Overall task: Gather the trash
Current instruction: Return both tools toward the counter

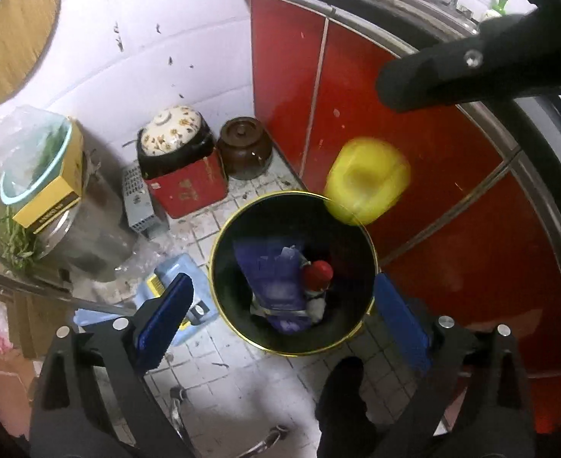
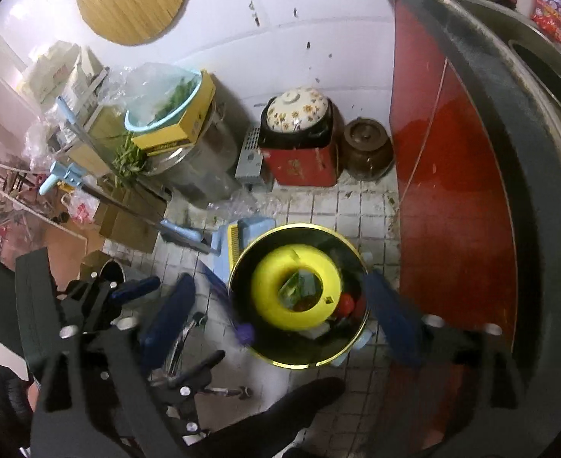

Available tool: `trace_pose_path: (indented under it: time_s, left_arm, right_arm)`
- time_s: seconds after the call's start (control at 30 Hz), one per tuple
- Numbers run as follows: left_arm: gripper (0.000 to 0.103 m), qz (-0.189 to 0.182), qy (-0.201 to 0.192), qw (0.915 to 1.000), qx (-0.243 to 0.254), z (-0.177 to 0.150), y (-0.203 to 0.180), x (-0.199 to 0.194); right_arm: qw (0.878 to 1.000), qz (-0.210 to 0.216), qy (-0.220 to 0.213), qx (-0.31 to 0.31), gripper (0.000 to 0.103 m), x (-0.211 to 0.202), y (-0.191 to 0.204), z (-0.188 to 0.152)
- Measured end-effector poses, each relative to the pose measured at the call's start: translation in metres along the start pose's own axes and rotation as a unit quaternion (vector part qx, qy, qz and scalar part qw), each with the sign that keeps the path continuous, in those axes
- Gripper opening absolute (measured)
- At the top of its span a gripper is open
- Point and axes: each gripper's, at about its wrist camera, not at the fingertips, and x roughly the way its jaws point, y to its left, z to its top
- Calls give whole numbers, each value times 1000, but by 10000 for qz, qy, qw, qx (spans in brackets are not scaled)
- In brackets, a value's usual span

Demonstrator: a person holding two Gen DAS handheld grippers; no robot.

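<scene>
- Nearest the cameras, the left gripper (image 1: 280,305) and the right gripper (image 2: 280,309) are both pointing steeply down at the floor, their blue-padded jaws standing wide apart with nothing gripped between them.
- Just beyond the fingertips, a round black trash bin with a gold rim (image 1: 219,236) is standing on the white tiled floor (image 1: 242,378), holding a purple plastic wrapper (image 1: 276,278), a red-capped item (image 1: 318,273) and a white scrap.
- Over the bin, a blurred yellow ring-shaped plastic container (image 2: 295,290) is hanging in mid-air, free of both grippers; from the left wrist view it is sitting at the bin's far rim.
- Beside the bin, a light blue plastic dustpan (image 2: 255,227) is lying on the tiles.
- Farther back, a floral ceramic pot lid (image 1: 169,129) is resting over a red box (image 1: 188,187) whose writing is unreadable, next to a brown glazed lidded jar (image 1: 244,145).
- Off to the left, a pale blue basin (image 2: 158,112) is holding greens beside a yellow carton (image 2: 187,126) with illegible print.
</scene>
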Motion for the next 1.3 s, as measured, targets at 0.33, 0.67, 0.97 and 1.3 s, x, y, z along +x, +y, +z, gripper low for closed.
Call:
trace_pose_path:
  time_s: [0.33, 0.67, 0.97, 1.3]
  left_arm:
    - [93, 49, -113, 9994, 325, 6, -19, -32]
    - [96, -527, -740, 9816, 1680, 46, -155, -111]
    - [96, -2083, -1172, 9100, 3387, 37, -354, -175]
    - [96, -3071, -888, 8474, 4240, -23, -513, -225]
  right_arm:
    - [9984, -198, -262, 467, 88, -63, -33, -28]
    - [9677, -1362, -1393, 1601, 94, -245, -94, -127]
    - [8647, -2867, -2186, 3496, 94, -414, -158, -311]
    - [7487, -3667, -2500, 4924, 95, -505, -160, -504]
